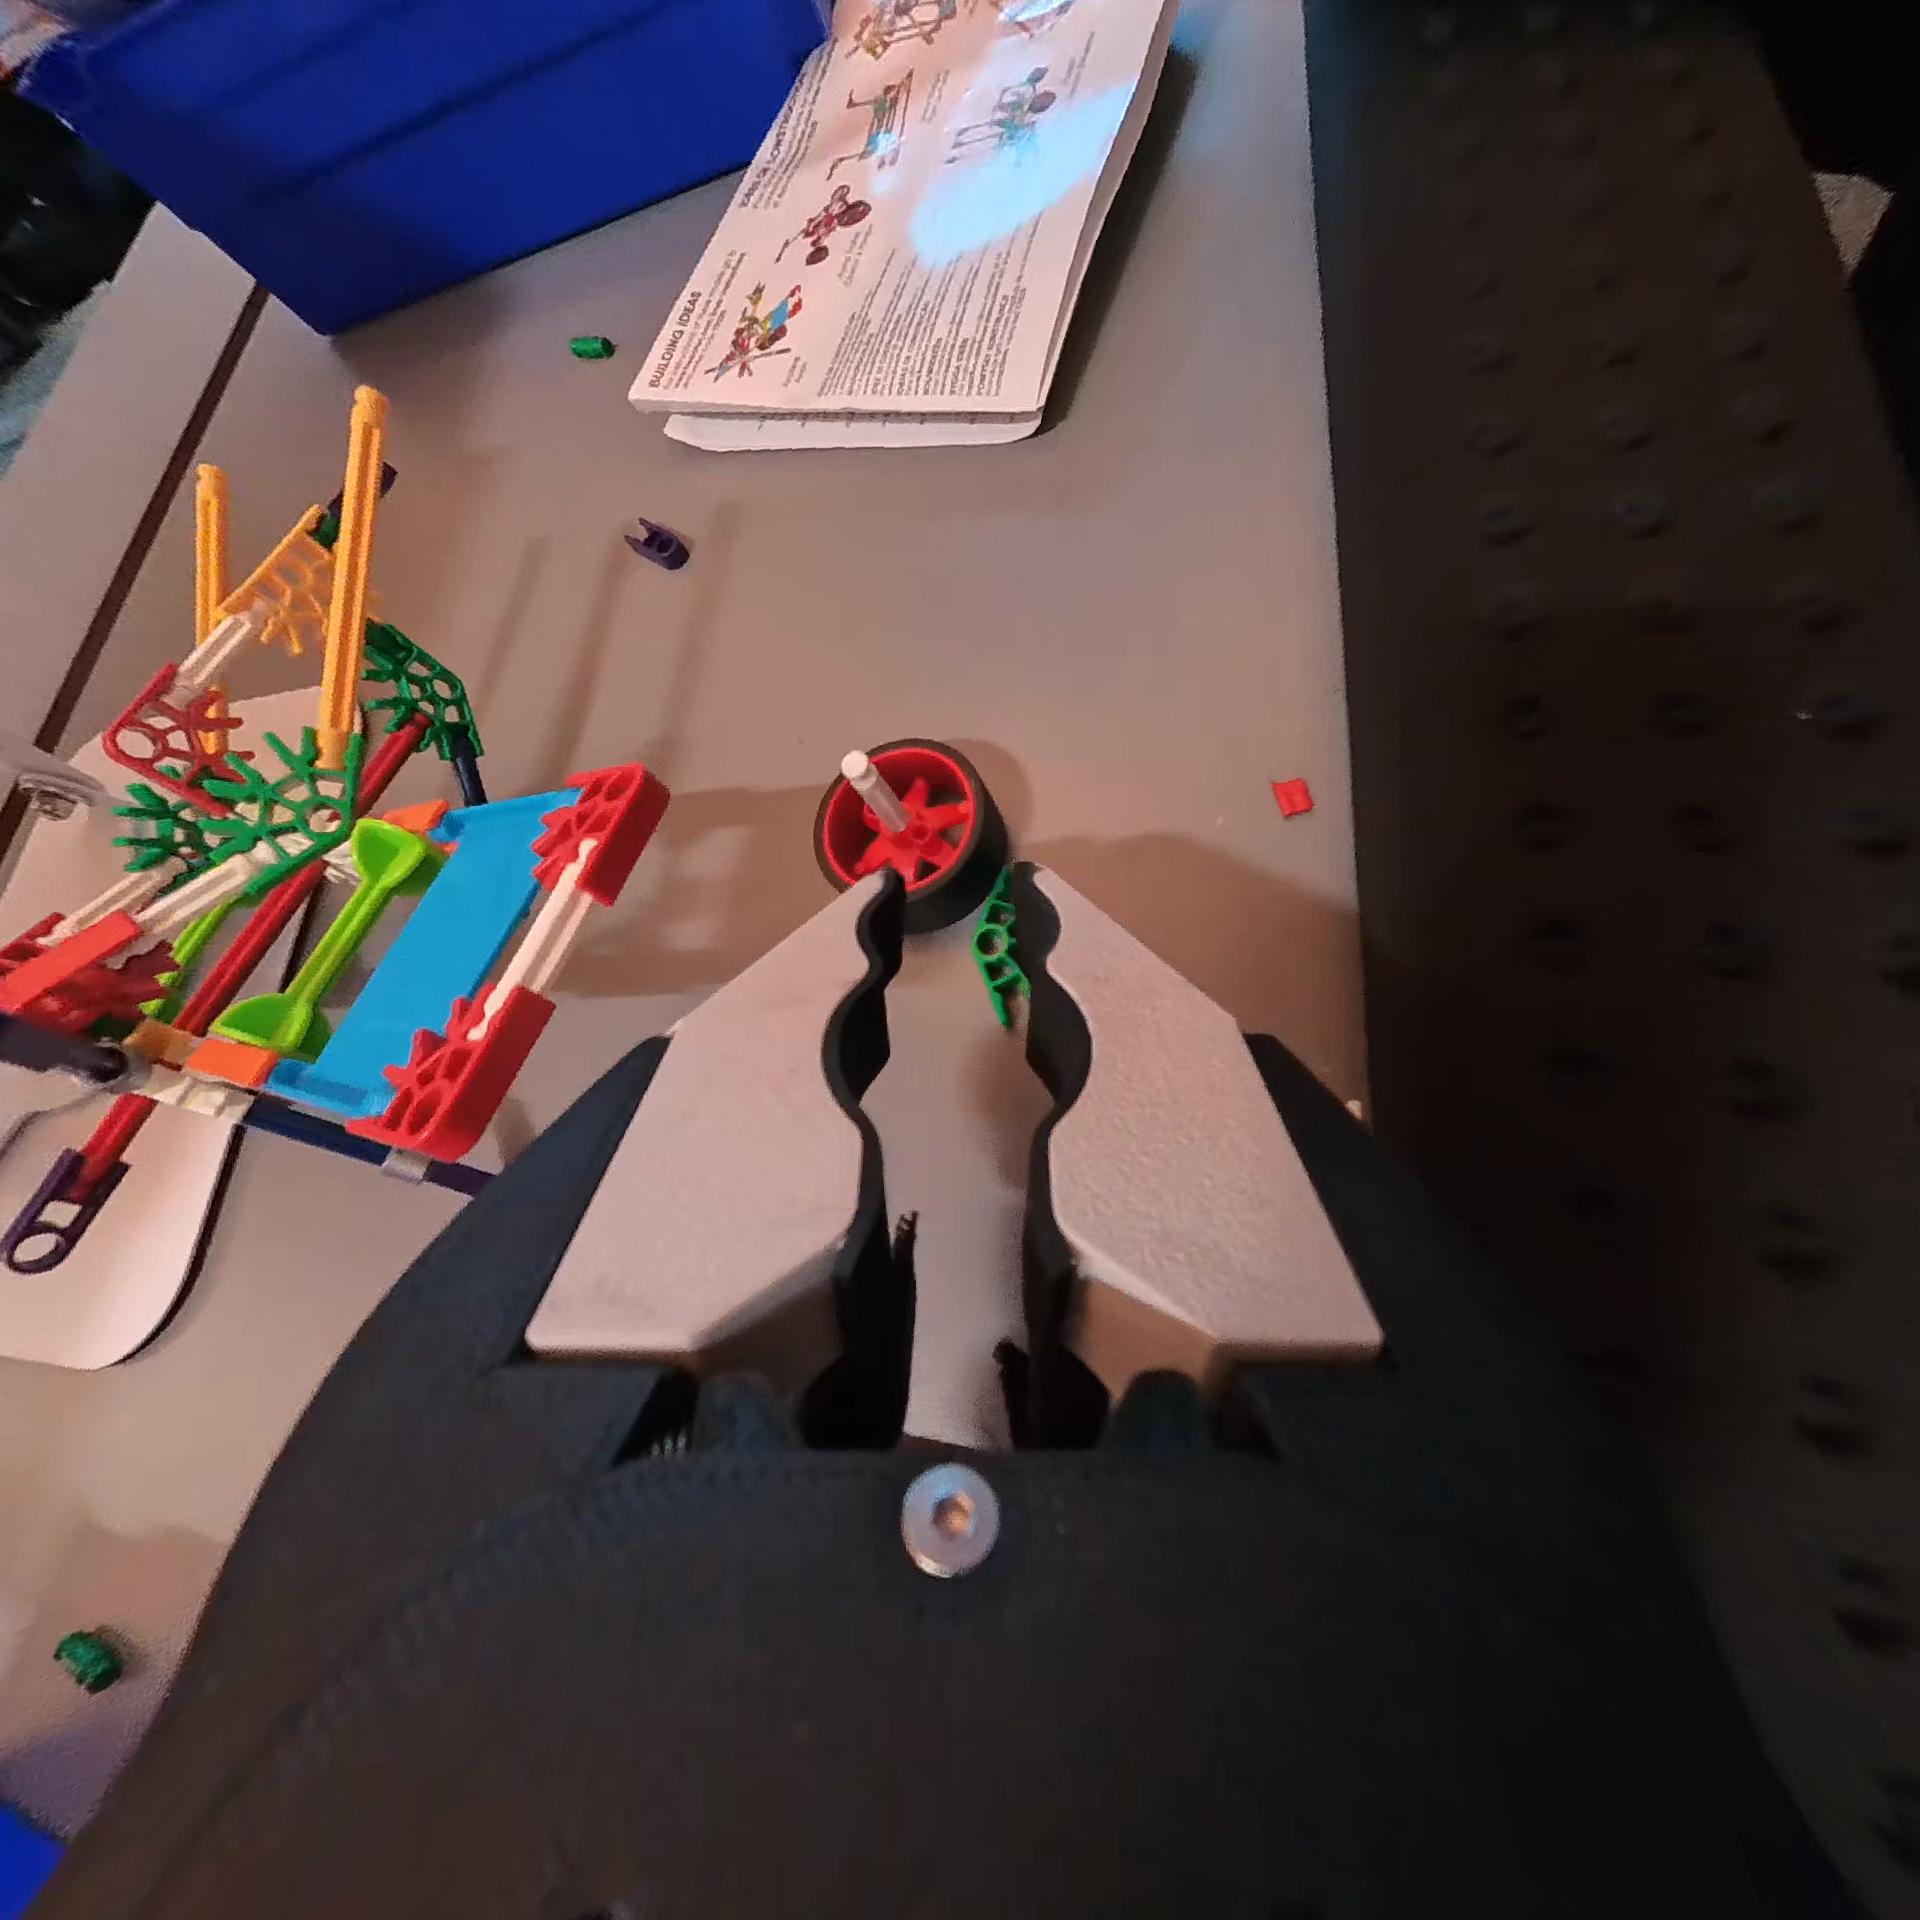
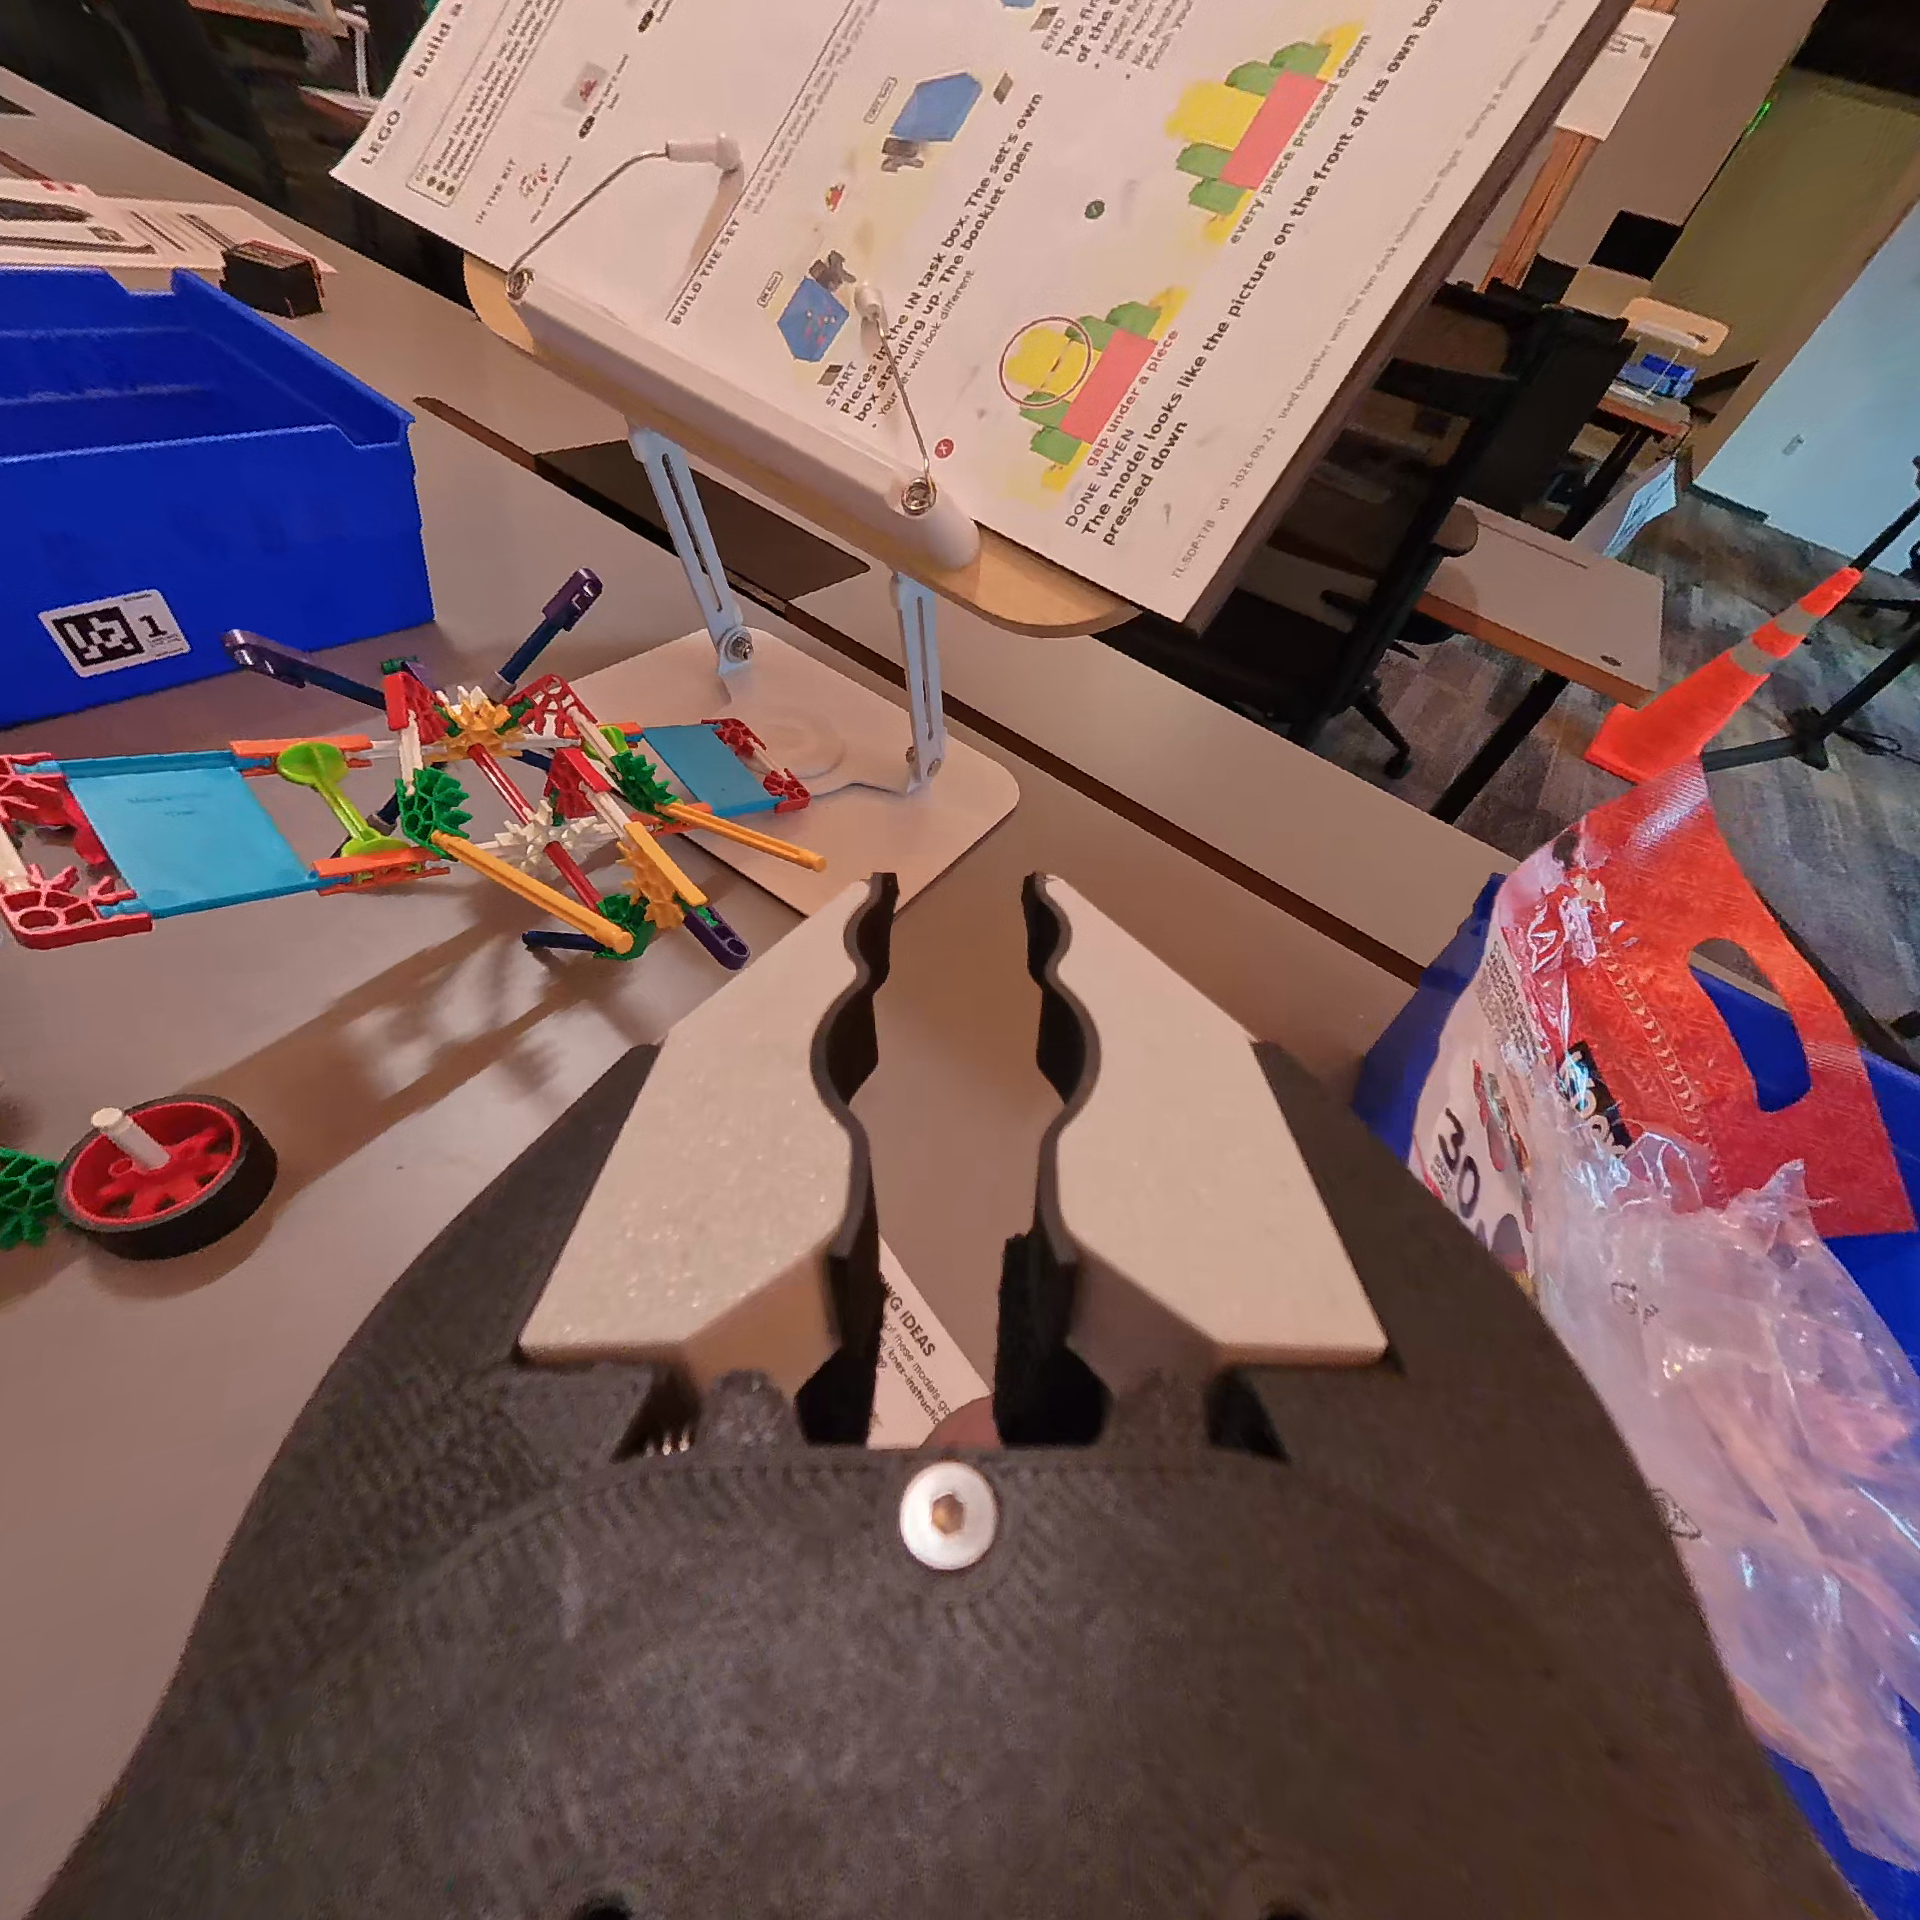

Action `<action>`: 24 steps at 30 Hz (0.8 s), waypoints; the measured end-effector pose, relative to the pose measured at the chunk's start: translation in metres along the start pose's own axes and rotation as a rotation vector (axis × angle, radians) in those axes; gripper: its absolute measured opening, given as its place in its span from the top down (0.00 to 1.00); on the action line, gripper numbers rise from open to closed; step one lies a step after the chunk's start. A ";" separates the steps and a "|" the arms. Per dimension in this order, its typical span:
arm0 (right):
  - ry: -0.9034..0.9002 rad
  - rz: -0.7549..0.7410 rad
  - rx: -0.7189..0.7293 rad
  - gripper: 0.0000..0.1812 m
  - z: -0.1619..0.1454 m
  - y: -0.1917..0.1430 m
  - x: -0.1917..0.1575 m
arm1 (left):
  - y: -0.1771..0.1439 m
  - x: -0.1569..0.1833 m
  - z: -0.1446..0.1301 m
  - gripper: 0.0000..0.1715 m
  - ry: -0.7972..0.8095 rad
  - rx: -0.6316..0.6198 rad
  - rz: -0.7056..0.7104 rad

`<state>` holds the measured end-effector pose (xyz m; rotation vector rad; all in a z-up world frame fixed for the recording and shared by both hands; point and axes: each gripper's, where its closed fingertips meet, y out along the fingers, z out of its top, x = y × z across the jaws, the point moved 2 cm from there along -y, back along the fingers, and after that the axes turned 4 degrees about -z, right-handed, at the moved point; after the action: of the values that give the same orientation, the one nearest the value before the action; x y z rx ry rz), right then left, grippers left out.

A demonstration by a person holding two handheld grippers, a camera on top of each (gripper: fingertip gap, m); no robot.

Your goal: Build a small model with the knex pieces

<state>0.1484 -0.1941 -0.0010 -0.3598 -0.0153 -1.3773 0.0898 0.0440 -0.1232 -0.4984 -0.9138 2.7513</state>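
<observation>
In the left wrist view my left gripper (image 1: 961, 878) is open just above the grey table, its fingertips at a red wheel with a black tyre (image 1: 906, 826) that carries a short white rod. A small green connector (image 1: 1000, 940) lies between the jaws, against the wheel. A colourful rod-and-connector model (image 1: 343, 904) with blue panels lies to the left. In the right wrist view my right gripper (image 2: 958, 888) is open and empty above the table, over a white booklet. The same model (image 2: 416, 821) and wheel (image 2: 166, 1174) lie to its left.
A blue bin (image 1: 416, 135) stands at the back left, a printed booklet (image 1: 904, 239) behind the wheel. Loose small pieces, green (image 1: 592, 346), purple (image 1: 662, 542) and red (image 1: 1291, 798), lie about. A tilted document stand (image 2: 831, 520) and a plastic bag (image 2: 1704, 1143) flank the right gripper. There is about 25 cm between the tips of the two grippers.
</observation>
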 end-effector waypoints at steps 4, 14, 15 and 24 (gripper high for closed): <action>-0.007 0.009 -0.004 0.87 -0.001 0.003 -0.004 | 0.002 0.000 -0.004 0.89 -0.004 -0.006 -0.004; -0.003 0.006 -0.001 0.86 -0.001 0.003 -0.003 | 0.002 -0.001 -0.007 0.89 -0.007 -0.014 0.000; -0.003 0.007 -0.002 0.86 -0.001 0.003 -0.004 | 0.002 -0.001 -0.007 0.89 -0.005 -0.018 0.002; -0.004 0.017 -0.007 0.86 -0.003 0.005 -0.005 | 0.004 -0.002 -0.009 0.89 -0.006 -0.026 0.003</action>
<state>0.1513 -0.1891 -0.0057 -0.3678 -0.0109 -1.3600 0.0945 0.0449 -0.1321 -0.4965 -0.9515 2.7484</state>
